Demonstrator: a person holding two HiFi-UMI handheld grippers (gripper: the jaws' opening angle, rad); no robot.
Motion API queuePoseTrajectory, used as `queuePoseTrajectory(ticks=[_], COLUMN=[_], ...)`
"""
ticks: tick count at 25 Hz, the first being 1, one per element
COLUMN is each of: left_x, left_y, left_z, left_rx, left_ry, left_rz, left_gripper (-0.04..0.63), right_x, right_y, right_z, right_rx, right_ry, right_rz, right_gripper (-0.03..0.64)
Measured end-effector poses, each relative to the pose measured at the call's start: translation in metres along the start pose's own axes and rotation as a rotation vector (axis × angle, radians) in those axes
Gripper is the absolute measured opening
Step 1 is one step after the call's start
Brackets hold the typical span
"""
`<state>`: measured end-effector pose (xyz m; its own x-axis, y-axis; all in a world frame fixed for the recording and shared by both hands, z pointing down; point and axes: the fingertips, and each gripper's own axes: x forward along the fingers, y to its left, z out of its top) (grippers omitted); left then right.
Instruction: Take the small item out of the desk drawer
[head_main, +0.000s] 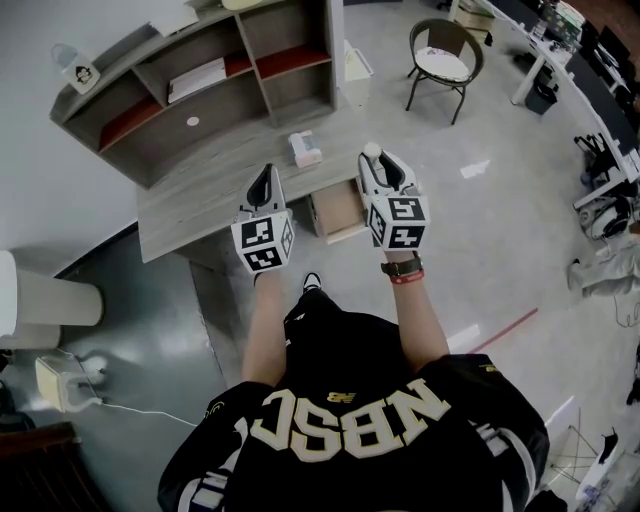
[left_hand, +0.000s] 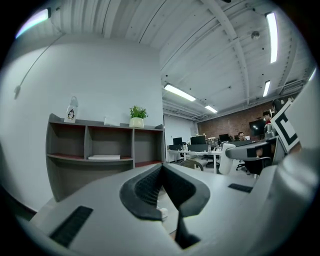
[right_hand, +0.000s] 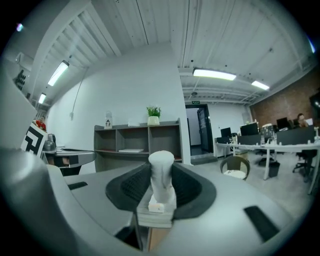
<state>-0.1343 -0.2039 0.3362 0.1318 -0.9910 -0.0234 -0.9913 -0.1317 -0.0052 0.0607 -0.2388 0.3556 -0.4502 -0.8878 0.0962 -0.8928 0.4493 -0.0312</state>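
Grey wood-grain counter (head_main: 190, 205), lying below both hand-held grippers. On it: one tissue box (head_main: 305, 149), ahead of and between the left hand-held gripper (head_main: 266, 175) and the right hand-held gripper (head_main: 385, 162); one shelf unit (head_main: 150, 110) along the far edge, beyond the left hand-held gripper. Shelf unit holds a flat white stack (head_main: 197, 78) in a middle compartment; a potted plant (left_hand: 138, 116) and a small bottle (head_main: 75, 68) stand on top. Drawer (head_main: 337, 210) stands pulled out below and between the two hand-held grippers.

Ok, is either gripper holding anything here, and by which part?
The right gripper clamps a small white item by its lower half, rounded top free. The left gripper is shut, empty.
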Motion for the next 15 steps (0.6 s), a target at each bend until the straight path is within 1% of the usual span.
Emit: queuePoseTrajectory(ticks=[5, 15], left_x=[-0.004, -0.006], left_y=[0.005, 0.007], left_z=[0.007, 0.006], left_rx=[0.009, 0.002], left_ry=[-0.016, -0.031], left_rz=[0.003, -0.010], left_gripper=[0.012, 0.014], right_x=[-0.007, -0.003], right_y=[-0.003, 0.006], right_z=[0.018, 0.014], right_rx=[-0.051, -0.042], right_ry=[-0.053, -0.036], right_rz=[-0.047, -0.032], right_gripper=[0.135, 0.133])
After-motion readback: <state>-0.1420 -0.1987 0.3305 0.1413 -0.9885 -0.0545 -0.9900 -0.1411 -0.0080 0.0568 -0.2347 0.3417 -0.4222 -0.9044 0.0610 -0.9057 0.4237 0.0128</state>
